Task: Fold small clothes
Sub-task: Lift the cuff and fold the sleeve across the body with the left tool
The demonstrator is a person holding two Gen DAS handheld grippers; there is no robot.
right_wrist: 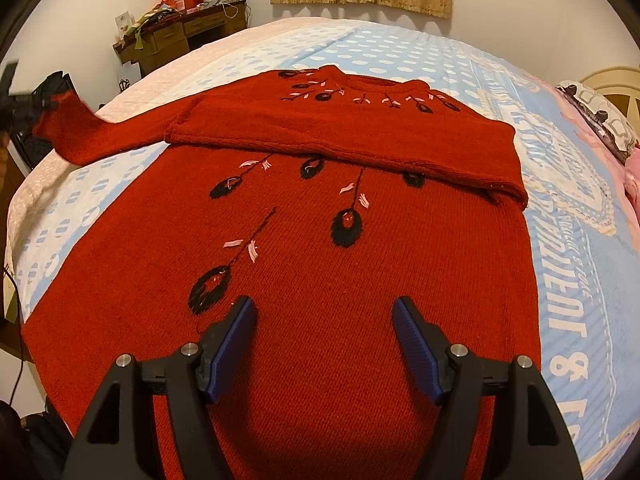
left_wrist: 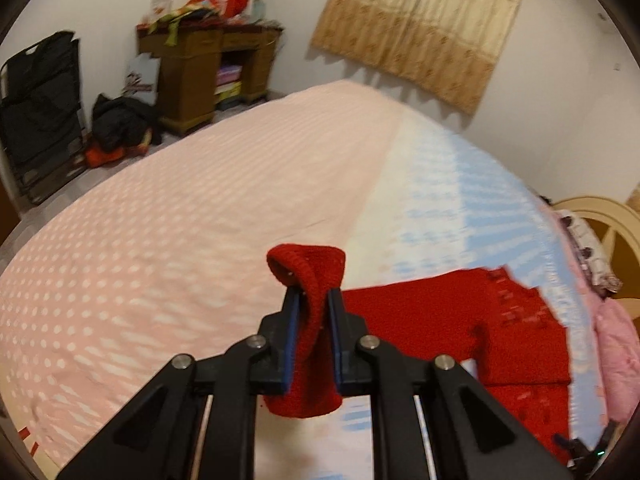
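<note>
A red knit sweater (right_wrist: 360,264) with black and pink flower embroidery lies flat on the bed. Its right sleeve (right_wrist: 360,140) is folded across the chest. My left gripper (left_wrist: 314,296) is shut on the cuff of the left sleeve (left_wrist: 308,276) and holds it lifted above the bed; the sleeve (right_wrist: 80,136) stretches out to the left in the right wrist view. The sweater body (left_wrist: 460,320) lies to its right. My right gripper (right_wrist: 324,312) is open and empty, just above the lower part of the sweater.
The bed (left_wrist: 180,248) has a pink dotted cover on one side and a blue one (right_wrist: 580,240) on the other. A wooden desk (left_wrist: 200,72) piled with things, a black rack (left_wrist: 36,112) and dark clothes (left_wrist: 116,120) stand by the wall. A headboard (right_wrist: 612,92) and pillow (right_wrist: 596,116) are at right.
</note>
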